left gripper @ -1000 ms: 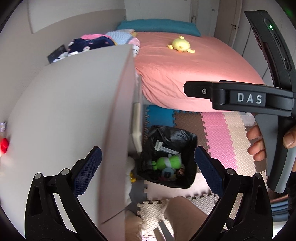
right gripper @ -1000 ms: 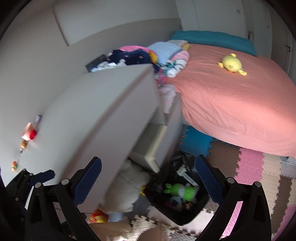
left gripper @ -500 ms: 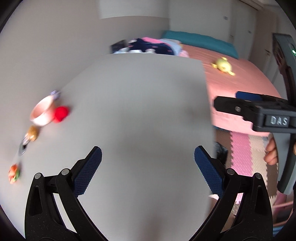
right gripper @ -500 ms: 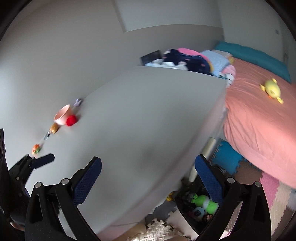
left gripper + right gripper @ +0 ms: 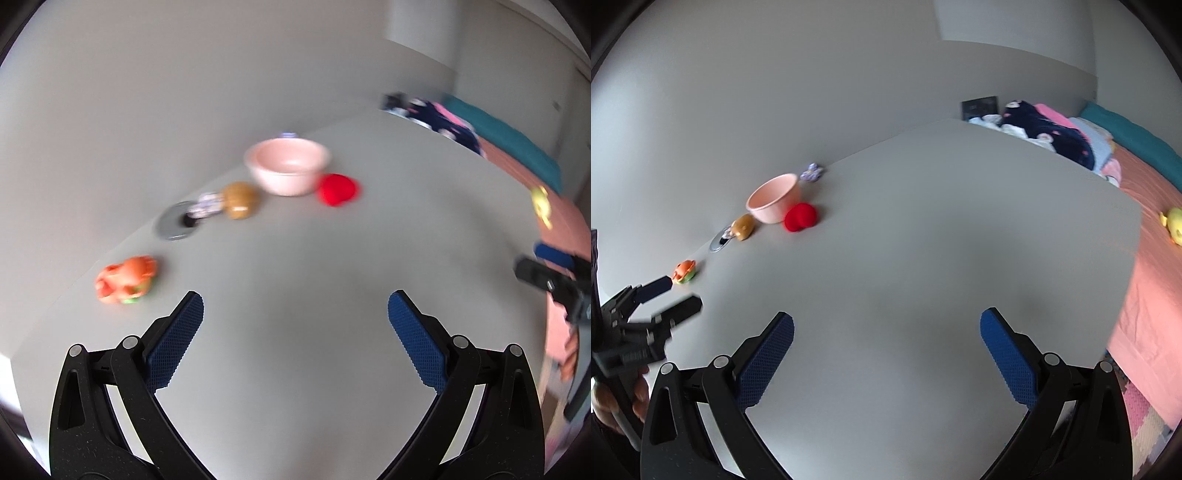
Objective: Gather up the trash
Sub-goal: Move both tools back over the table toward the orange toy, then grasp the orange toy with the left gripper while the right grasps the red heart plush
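Both grippers are hanging over a pale grey worktop (image 5: 942, 240), and each is showing its jaws spread wide with nothing between the blue pads. The left gripper (image 5: 295, 332) is facing the row of small things lying along the worktop's far edge by the wall: an orange crumpled piece (image 5: 125, 279) nearest, then a grey disc (image 5: 175, 225), a brown lump (image 5: 240, 199), a pink bowl (image 5: 288, 170) and a red piece (image 5: 338, 189) just beside the bowl. This view is smearing them with blur, and what the items are cannot be told. The right gripper (image 5: 886, 339) is sitting farther back and is giving a sharper look, adding a small purple item (image 5: 812, 172) behind the bowl, a heap of clothes (image 5: 1045, 133) past the worktop's far corner, and a pink bed (image 5: 1145, 258) with a yellow toy (image 5: 1174, 225). The left gripper is also appearing at that view's left border, with fingers of a hand (image 5: 639, 395) around its handle.
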